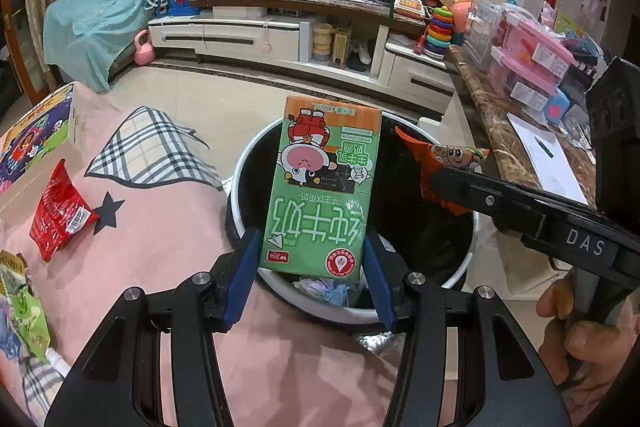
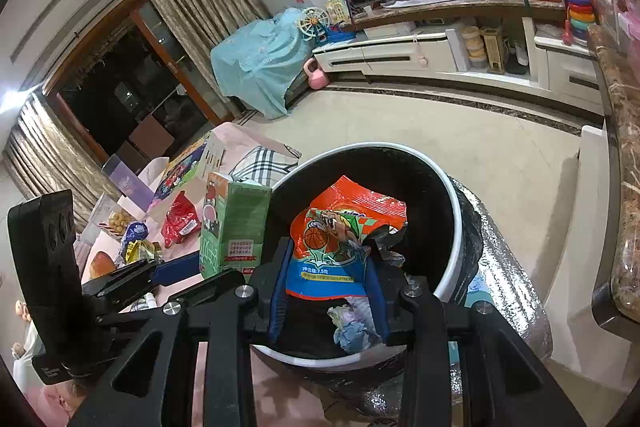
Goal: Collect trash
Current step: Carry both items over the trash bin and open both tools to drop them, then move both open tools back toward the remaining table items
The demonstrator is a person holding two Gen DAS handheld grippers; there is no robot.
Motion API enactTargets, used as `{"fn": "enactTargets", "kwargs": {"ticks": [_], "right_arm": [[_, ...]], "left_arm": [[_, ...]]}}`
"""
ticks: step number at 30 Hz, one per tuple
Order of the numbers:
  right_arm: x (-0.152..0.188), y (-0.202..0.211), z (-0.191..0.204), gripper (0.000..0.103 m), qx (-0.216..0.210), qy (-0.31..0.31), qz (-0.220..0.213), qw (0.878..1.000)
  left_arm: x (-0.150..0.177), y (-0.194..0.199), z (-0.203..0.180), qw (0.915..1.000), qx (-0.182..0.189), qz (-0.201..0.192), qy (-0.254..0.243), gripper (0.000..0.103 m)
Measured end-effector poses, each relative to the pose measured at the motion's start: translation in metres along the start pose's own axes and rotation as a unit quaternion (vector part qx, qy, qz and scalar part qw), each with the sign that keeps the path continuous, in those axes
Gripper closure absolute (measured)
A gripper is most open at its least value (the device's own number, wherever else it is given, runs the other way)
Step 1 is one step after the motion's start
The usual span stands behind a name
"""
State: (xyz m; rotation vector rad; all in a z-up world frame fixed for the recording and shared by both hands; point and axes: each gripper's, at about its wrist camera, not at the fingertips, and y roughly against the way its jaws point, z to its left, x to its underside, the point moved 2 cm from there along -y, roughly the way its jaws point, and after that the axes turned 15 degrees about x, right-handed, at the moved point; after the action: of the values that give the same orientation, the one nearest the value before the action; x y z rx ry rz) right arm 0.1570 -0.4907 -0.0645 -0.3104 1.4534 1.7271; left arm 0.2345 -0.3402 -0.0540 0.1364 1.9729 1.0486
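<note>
Nearest the lens in the left wrist view, the left hand-held gripper (image 1: 312, 259) is clamped on a green milk carton (image 1: 320, 187), its blue pads pressing the carton's two narrow sides at the lower end. The carton's long axis runs straight out along the fingers, so most of it stands out past the pads and over the dark mouth of the trash bin (image 1: 248, 163), whose white rim circles below.

Left of that, on the pink-covered table (image 1: 160, 227), more trash waits: a red snack packet (image 1: 60, 215) well apart from the bin, and a green wrapper (image 1: 28, 311) at the table's near edge.

Further right, the right hand-held gripper (image 2: 326, 279) is closed on an orange and blue snack bag (image 2: 340, 243), pinched at its lower edge, with the bag standing up over the bin (image 2: 452, 227). Both held pieces hang above the opening, the carton nearer the bin's left rim, the bag nearer its middle.

Inside the bin lie crumpled pale blue and white scraps (image 2: 352, 327) at the bottom; what else is down there is too dark to tell.

Judged from this, letting go is what each piece calls for next, since both already sit over the mouth.
</note>
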Motion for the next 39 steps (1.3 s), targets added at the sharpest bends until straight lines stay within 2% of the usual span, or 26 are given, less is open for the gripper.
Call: {"fn": "enactTargets", "kwargs": {"ticks": [13, 15, 16, 17, 19, 25, 32, 39], "right_arm": [[-0.005, -0.005, -0.004, 0.063, 0.012, -0.009, 0.008, 1.0], [-0.006, -0.007, -0.006, 0.055, 0.013, -0.014, 0.012, 1.0], [-0.006, -0.007, -0.007, 0.041, 0.011, -0.017, 0.012, 1.0], [-0.006, -0.006, -0.007, 0.035, 0.012, -0.02, 0.011, 1.0], [-0.005, -0.004, -0.006, 0.035, 0.012, -0.021, 0.009, 1.0], [0.005, 0.009, 0.008, 0.034, 0.0, -0.022, 0.0, 1.0], [0.023, 0.022, 0.04, 0.018, -0.017, -0.005, -0.004, 1.0], [0.05, 0.018, 0.084, 0.016, -0.044, 0.016, 0.018, 0.999]], "left_arm": [[-0.003, -0.006, 0.0, 0.9999, 0.005, 0.004, 0.011, 0.051], [-0.002, -0.001, 0.001, 0.9999, 0.006, -0.003, 0.014, 0.044], [-0.001, 0.002, 0.002, 0.9998, 0.008, -0.007, 0.017, 0.035], [0.0, 0.006, 0.004, 0.9997, 0.006, -0.012, 0.02, 0.034], [0.003, 0.012, 0.006, 0.9995, 0.003, -0.019, 0.025, 0.034], [0.038, 0.042, 0.019, 0.9971, 0.004, -0.045, 0.061, 0.034], [0.085, 0.08, 0.035, 0.9943, -0.036, -0.062, 0.079, 0.034], [0.123, 0.12, 0.06, 0.988, -0.074, -0.084, 0.106, 0.032]]}}
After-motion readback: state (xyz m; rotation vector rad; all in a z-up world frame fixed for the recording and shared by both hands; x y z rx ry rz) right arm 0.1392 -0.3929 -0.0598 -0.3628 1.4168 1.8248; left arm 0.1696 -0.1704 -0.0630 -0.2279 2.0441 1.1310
